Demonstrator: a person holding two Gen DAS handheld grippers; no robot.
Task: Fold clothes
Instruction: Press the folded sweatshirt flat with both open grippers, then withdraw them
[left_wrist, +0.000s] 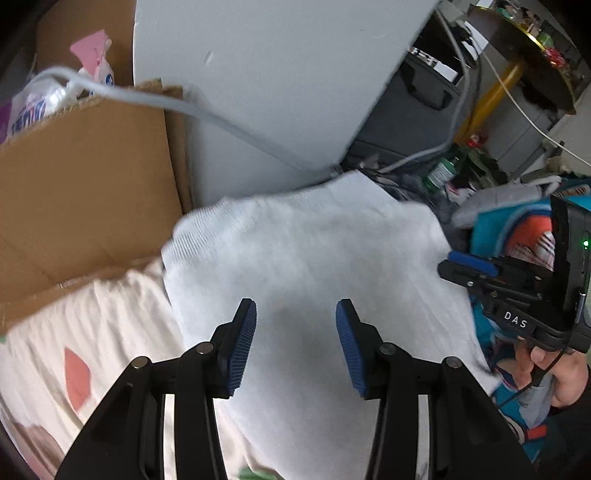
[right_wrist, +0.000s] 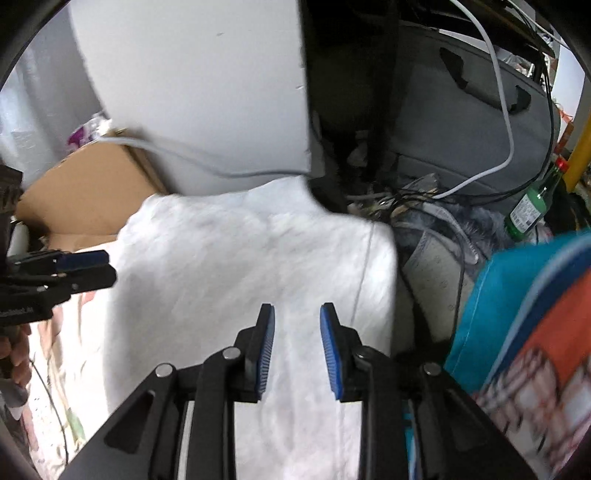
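Left gripper (left_wrist: 296, 349): fingers spread, nothing between them, poised over the near part of the white garment (left_wrist: 314, 266). Right gripper (right_wrist: 297, 352): fingers parted, narrower than the left, also holding nothing, above the same garment (right_wrist: 240, 258). In the left wrist view the right gripper (left_wrist: 467, 267) appears side-on at the garment's right edge, its blue-padded fingers looking close together from that angle; the wrist view is the more reliable.

The white garment lies spread on a cream patterned sheet (left_wrist: 74, 350), which looks like bedding. It appears laid out in a roughly rectangular shape with a seam visible near its right edge. Judgement: the fold is at an early or middle stage; whether any fold has been made cannot be told through the blur. Remaining work is at least one more fold, then the other clothing.

Count: one white garment; one teal and orange garment (right_wrist: 517, 314) just to the right, apparently unfolded; two grippers.

Beyond: one cardboard box (left_wrist: 85, 177) at the left, one green bottle (right_wrist: 532, 206) at the right, one grey cable (left_wrist: 207, 114) crossing a white panel (left_wrist: 258, 74) at the back.
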